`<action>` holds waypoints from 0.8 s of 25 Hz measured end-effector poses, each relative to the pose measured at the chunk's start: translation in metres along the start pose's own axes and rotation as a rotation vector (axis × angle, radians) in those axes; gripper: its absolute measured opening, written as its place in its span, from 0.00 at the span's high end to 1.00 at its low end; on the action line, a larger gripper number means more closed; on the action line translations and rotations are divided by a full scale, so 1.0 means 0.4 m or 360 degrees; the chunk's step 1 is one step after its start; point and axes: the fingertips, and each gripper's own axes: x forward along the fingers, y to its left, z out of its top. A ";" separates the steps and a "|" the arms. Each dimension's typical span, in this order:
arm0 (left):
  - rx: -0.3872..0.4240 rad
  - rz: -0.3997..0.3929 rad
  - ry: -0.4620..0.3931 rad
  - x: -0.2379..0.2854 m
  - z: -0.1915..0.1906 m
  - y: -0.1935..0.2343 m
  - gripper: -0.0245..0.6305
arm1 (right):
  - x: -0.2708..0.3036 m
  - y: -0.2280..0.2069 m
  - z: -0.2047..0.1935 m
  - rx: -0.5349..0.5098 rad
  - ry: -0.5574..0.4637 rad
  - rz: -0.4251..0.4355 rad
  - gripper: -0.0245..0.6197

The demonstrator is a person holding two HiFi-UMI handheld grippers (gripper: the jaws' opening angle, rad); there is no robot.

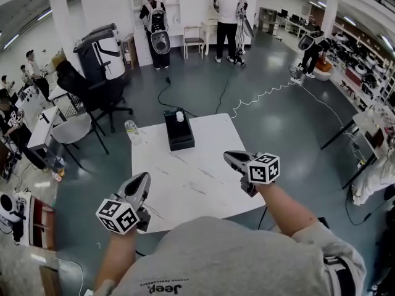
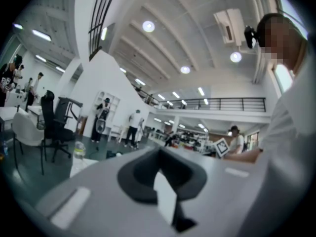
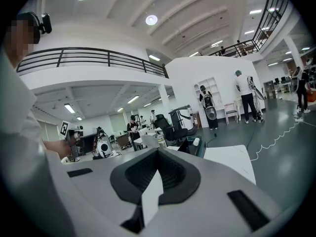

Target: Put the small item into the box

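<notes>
Both grippers hover over the near edge of the white square worktop (image 1: 197, 171), well apart from the task's things. The left gripper (image 1: 144, 179) has its jaws pressed together with nothing between them, and the right gripper (image 1: 229, 157) likewise shows its jaws closed and empty in its own view. The black rectangular box (image 1: 179, 139) stands at the far edge of the worktop. The small white rounded item (image 1: 179, 116) sits at the box's far end, within its outline. Whether it lies down inside the box or only rests on top cannot be told from here. Nothing else shows in the box.

The main risk is probably a reach made with the jaws closed, since that would bump the item instead of taking it. The item looks round enough to roll off the box and over the far edge to the floor. A hard push could also slide the light-looking box itself off that edge. A clear plastic bottle (image 1: 131, 132) stands just beside the box on the left. A wide sweep of the left gripper could topple it.
</notes>
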 end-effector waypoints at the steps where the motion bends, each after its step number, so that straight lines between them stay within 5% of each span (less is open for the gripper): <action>1: -0.0002 -0.0004 0.0002 0.000 -0.001 -0.002 0.96 | 0.000 0.001 -0.003 0.0006 0.0004 0.0000 0.95; 20: -0.0021 0.0001 0.0016 -0.005 -0.016 -0.010 0.96 | -0.003 0.001 -0.017 -0.0068 0.0044 -0.0009 0.95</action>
